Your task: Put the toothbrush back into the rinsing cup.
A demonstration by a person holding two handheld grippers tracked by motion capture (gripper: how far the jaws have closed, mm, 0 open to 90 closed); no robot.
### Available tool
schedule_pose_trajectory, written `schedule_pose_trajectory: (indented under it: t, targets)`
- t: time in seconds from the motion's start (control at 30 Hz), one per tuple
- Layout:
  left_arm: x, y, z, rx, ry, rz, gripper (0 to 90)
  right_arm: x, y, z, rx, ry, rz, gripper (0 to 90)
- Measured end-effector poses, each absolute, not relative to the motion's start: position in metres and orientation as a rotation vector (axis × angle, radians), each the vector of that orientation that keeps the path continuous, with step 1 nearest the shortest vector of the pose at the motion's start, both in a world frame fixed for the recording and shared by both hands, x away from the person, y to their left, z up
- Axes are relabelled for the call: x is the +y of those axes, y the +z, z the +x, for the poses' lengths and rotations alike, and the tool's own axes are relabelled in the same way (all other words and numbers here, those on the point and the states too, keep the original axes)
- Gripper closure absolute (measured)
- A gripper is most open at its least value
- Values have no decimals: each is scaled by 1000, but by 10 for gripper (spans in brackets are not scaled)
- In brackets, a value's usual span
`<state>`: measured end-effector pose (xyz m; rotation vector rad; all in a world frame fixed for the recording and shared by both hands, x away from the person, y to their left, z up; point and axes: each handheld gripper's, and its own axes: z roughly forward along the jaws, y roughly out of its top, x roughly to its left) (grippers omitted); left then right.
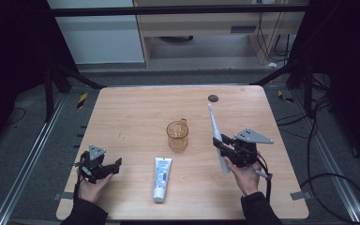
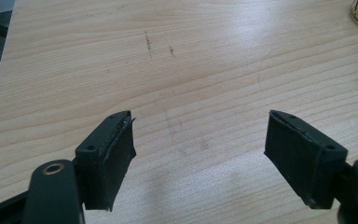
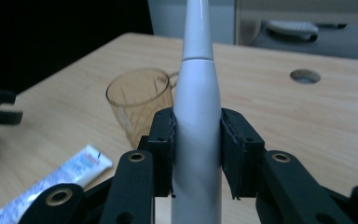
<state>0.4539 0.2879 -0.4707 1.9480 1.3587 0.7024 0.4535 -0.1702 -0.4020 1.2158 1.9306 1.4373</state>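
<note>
— What sits at the left of the pale wooden table?
— The left gripper, jaws spread wide over bare wood, holding nothing.
— And rightward?
— A toothpaste tube, an amber cup — then the right gripper, clamped on a white electric toothbrush lifted off the tabletop. Dark floor and cables surround it.

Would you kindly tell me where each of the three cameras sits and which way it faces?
High view: above the person's side, looking forward and down on the table; both hands and forearms show.
Left gripper view: on the left tool, jaws open, facing bare wood.
Right gripper view: on the right tool, jaws clamping an electric toothbrush.
Shared by the high and right gripper views: amber cup, toothpaste tube.
</note>
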Motion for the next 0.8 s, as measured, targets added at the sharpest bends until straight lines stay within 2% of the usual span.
schedule_pose_trajectory:
  t: [0.8]
  targets:
    - [289, -470, 453, 1356, 704, 1937, 228, -136, -381, 477, 1605, 1573, 1172, 670]
